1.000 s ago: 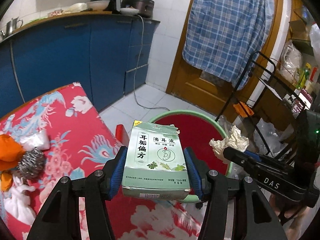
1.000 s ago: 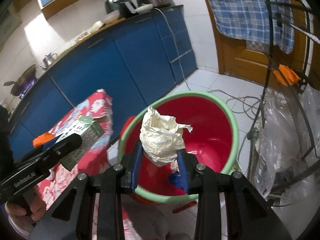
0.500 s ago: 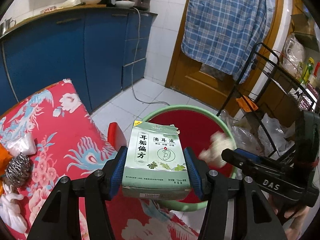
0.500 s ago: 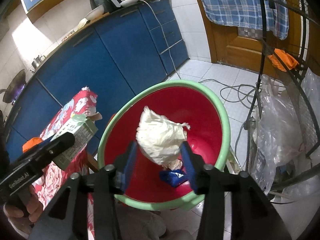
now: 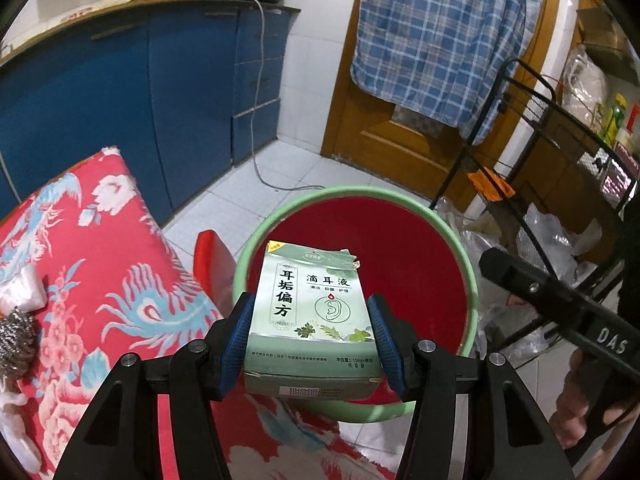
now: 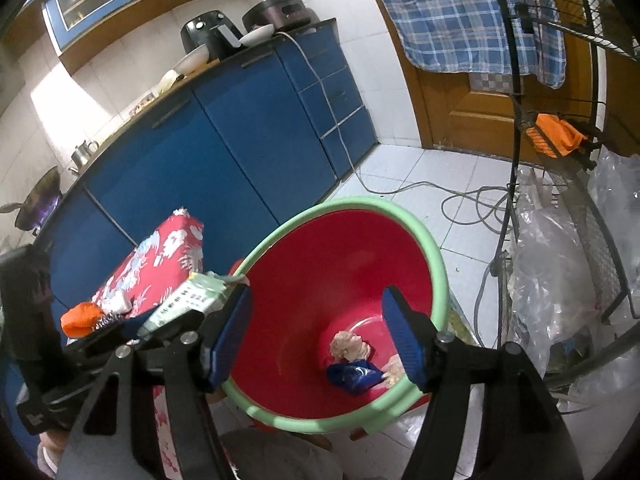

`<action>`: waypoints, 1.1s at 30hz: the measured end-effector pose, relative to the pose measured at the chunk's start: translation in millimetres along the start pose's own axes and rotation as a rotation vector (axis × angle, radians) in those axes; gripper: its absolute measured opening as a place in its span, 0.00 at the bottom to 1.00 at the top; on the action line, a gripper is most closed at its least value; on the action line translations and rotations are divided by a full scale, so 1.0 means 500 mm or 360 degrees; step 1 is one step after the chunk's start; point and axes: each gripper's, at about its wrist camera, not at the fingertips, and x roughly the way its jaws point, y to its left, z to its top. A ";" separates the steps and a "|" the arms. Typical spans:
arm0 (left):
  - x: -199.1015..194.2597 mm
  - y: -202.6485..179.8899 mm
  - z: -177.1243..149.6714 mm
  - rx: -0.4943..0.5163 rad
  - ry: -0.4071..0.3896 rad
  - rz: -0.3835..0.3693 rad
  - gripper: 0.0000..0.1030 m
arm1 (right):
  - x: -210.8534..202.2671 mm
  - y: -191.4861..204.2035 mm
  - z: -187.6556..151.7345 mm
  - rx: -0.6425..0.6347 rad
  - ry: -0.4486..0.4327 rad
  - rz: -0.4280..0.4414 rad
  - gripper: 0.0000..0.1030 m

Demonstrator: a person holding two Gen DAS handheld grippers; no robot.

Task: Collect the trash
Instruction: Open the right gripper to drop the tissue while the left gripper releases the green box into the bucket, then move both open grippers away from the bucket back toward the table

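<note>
- Crumpled paper (image 6: pixel 349 346), pinched in the right gripper (image 6: pixel 316 338) a second ago, is now lying at the bottom of the bucket (image 6: pixel 434 264); those jaws are opening, nothing between them.
- Left gripper (image 5: pixel 311 336) is clamping the green box (image 5: pixel 314 312) over the bucket rim, seemingly for dropping.
- Only the right view is showing the bucket's bottom; the left is showing the box's label.

Hidden and cut-off parts around the bin

The green medicine carton (image 5: pixel 310 312) covers part of the green-rimmed red plastic bin (image 5: pixel 400 248), so its floor is unseen in the left view. A blue pad (image 6: pixel 404 340) hides part of the pale crumpled paper (image 6: pixel 394 372). The red floral cloth (image 5: pixel 100 264) runs off-frame.
</note>
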 end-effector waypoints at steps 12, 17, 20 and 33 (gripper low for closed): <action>0.011 -0.005 -0.006 -0.0009 0.0034 -0.0009 0.65 | -0.010 -0.014 -0.001 0.0015 -0.0012 -0.0033 0.67; -0.006 0.004 -0.009 -0.0041 0.0013 0.0010 0.65 | -0.011 -0.011 -0.004 0.0006 0.0001 -0.0028 0.67; -0.020 0.011 -0.009 -0.0059 0.0004 0.0028 0.65 | -0.012 -0.004 -0.007 0.0004 0.0008 -0.0021 0.67; -0.125 0.050 -0.025 -0.0150 -0.0111 0.0054 0.65 | -0.046 0.044 -0.025 -0.0065 -0.0008 0.0023 0.67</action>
